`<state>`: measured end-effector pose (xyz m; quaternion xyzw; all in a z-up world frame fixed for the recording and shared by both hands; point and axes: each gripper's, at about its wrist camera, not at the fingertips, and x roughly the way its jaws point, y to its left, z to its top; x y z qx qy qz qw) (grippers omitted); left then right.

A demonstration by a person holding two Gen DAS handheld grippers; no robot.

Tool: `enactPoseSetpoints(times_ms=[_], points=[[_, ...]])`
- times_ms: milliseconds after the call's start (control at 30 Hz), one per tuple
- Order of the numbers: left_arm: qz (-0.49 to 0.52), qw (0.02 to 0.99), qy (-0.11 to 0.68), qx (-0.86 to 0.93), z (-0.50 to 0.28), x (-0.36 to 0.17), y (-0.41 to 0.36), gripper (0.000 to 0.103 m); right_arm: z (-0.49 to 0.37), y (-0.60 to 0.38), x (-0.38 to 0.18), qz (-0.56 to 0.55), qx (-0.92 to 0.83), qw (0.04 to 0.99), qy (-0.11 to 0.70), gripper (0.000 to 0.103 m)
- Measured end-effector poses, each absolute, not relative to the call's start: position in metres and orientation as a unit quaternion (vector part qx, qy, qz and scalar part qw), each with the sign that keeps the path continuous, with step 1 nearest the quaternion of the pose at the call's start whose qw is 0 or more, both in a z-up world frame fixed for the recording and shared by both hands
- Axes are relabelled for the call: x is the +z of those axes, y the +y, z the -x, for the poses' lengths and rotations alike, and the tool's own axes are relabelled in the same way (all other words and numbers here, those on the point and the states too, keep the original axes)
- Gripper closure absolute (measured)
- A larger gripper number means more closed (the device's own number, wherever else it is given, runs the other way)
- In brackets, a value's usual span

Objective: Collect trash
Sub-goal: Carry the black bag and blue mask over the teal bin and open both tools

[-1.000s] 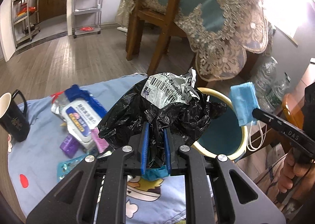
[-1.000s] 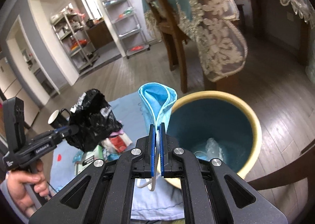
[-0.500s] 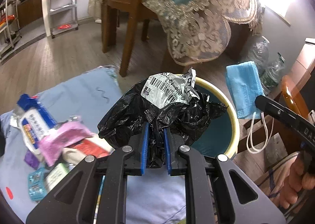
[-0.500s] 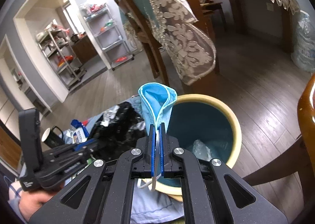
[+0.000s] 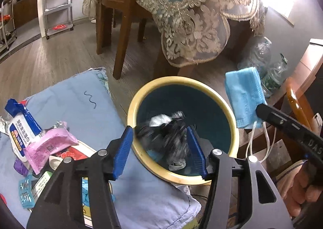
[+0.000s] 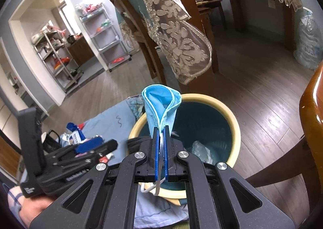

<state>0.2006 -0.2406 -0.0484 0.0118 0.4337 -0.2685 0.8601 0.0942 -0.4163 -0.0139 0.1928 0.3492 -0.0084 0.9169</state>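
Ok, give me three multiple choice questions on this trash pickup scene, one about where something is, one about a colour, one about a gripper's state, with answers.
1. Where is the black plastic bag?
A. On the blue cloth
B. Inside the bin, blurred as it drops
C. Clamped in the left gripper

2. What colour is the bin rim?
A. Pale yellow
B. Red
C. Black

3. What is the right gripper doing?
A. Wide open and empty
B. Shut on the blue face mask
C. Shut on a mug

Answers:
1 B: the bag shows as a blur within the bin's teal interior, between the spread fingers of the left gripper.
2 A: the rim is pale yellow around a teal inside.
3 B: its blue pads pinch the mask's lower edge over the bin.
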Motion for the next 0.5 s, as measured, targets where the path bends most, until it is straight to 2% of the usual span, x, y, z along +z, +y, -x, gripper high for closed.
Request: enactPoseSetpoints(times_ms=[200,500], points=[[-0.005,0.866,0.428,-0.26,-0.2,-0.044,-0.223,0.042,-0.096,-0.415,-0.016,-0.188,-0.009,0.916,0.355,0.098],[0.009,0.874,0.422,-0.24,-0.197,-0.04,-0.186,0.04,-0.101,-0.41,-0.022,-0.178,-0.013,0.913,0.367,0.098]])
